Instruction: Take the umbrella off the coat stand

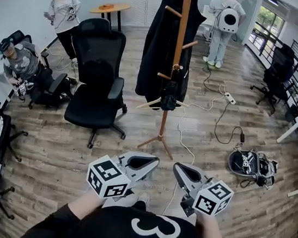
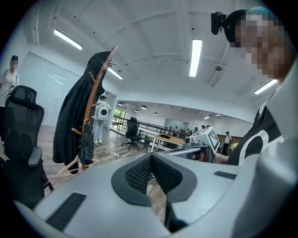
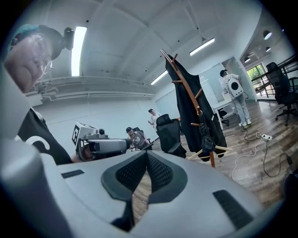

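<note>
Brown wooden coat stand [image 1: 181, 37]; long black coat [image 1: 156, 50]; black folded umbrella [image 1: 168, 101]. Grey left gripper [image 1: 154, 161], grey right gripper [image 1: 177, 169], both with black-white square patterns.

Open lane of bare floor [image 1: 137, 125] from 6 o'clock up to coat stand [image 1: 180, 43] at 12. Office chair [image 1: 96, 81] crowding the lane at 10 o'clock; coat [image 1: 159, 45] draped over the stand's left side. Cable [image 1: 181, 134] at 1 o'clock, seemingly flat on the boards. Bag [image 1: 249, 165] at 3 o'clock, well clear.
</note>
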Tool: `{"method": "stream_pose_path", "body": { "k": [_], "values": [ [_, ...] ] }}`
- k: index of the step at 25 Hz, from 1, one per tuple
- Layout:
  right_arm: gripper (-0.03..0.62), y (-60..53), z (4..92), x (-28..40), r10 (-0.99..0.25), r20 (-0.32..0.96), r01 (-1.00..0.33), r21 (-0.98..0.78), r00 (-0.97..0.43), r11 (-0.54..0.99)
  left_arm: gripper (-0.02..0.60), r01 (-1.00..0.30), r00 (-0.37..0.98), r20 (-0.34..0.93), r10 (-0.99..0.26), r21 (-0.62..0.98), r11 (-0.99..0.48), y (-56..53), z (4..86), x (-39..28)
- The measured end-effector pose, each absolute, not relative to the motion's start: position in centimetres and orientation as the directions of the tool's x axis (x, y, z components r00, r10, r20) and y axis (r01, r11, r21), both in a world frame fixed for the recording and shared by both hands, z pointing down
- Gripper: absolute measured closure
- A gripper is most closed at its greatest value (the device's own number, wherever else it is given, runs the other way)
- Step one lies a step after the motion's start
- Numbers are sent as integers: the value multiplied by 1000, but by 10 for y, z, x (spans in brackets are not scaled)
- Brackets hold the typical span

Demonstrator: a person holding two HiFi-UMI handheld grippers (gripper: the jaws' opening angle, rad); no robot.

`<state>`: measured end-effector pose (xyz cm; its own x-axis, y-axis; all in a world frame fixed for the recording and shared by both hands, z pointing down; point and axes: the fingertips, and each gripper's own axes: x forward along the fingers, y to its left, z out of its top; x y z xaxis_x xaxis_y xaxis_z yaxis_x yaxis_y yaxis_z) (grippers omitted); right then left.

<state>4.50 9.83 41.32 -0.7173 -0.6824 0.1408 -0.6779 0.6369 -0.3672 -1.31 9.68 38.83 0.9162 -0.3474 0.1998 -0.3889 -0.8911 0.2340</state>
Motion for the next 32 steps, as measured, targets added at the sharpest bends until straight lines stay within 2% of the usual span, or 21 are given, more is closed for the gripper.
{"method": "stream_pose_path", "body": {
  "k": [16, 32],
  "values": [
    [568, -63, 422, 46, -718, 162, -714, -382, -676, 586, 566, -377, 922, 199, -332, 275, -884, -76, 405, -23],
    [568, -128, 417, 70, -714, 126, -702, -360, -689, 614, 566, -406, 911, 195, -363, 277, -871, -137, 411, -5]
  ]
}}
